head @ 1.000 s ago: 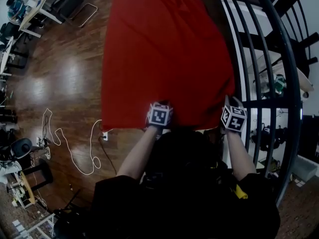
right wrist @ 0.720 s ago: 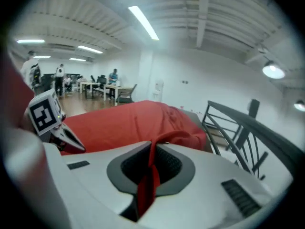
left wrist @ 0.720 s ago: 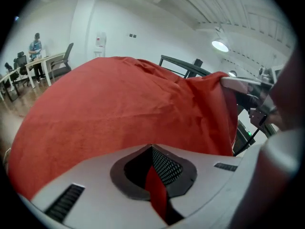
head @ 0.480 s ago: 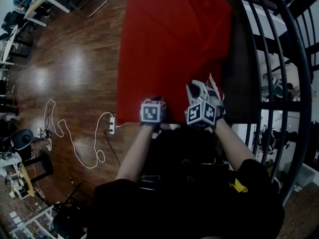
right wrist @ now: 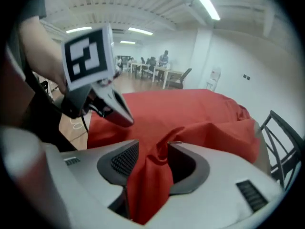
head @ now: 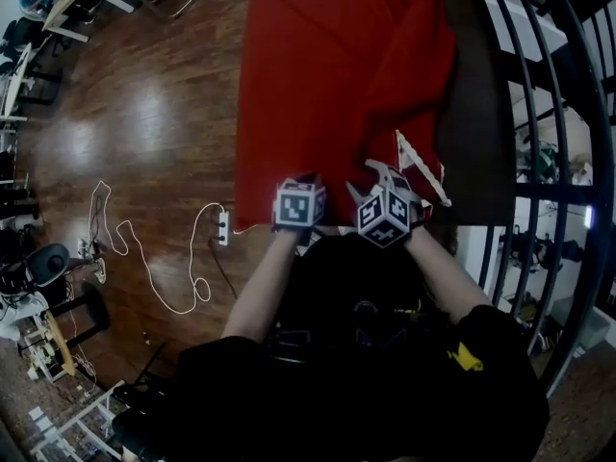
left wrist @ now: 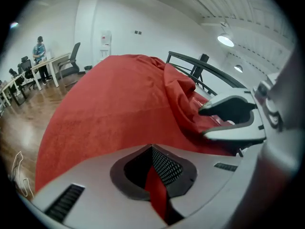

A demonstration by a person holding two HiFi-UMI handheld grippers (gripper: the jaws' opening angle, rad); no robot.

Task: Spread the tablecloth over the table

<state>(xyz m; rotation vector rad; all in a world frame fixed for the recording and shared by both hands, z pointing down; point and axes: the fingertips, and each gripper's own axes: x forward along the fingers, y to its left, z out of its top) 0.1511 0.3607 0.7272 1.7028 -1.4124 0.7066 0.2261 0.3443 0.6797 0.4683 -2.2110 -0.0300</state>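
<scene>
**Red cloth gripped at the near edge, right jaws let go**

A wooden floor [head: 144,114] fills the left of the head view. The red tablecloth [head: 327,85] lies over the long worktop [head: 476,133], covering its left side and middle. A dark strip of the worktop stays bare down the right side, next to a black metal railing [head: 568,85]. Along that right side the cloth is gathered into loose folds rather than lying flat; the left gripper view shows them as a raised ridge across the tablecloth [left wrist: 109,109].

A person in dark sleeves stands at the near end with both arms reaching to the cloth's near edge, the two tools close beside each other.

The left hand-held gripper [head: 306,179] is closed tight on the near hem. In its own view a thin strip of red is pinched between the meeting jaws [left wrist: 155,185]. The right hand-held gripper [head: 395,166] sits just to its right. Its jaws have just been opening and now stand well apart [right wrist: 152,161]. A fold of the tablecloth [right wrist: 190,109] hangs loose in the gap, with neither pad pressing on it.

On the floor to the left, a white cable [head: 144,258] loops away from a white power strip [head: 223,227], which lies near the cloth's near left corner
</scene>
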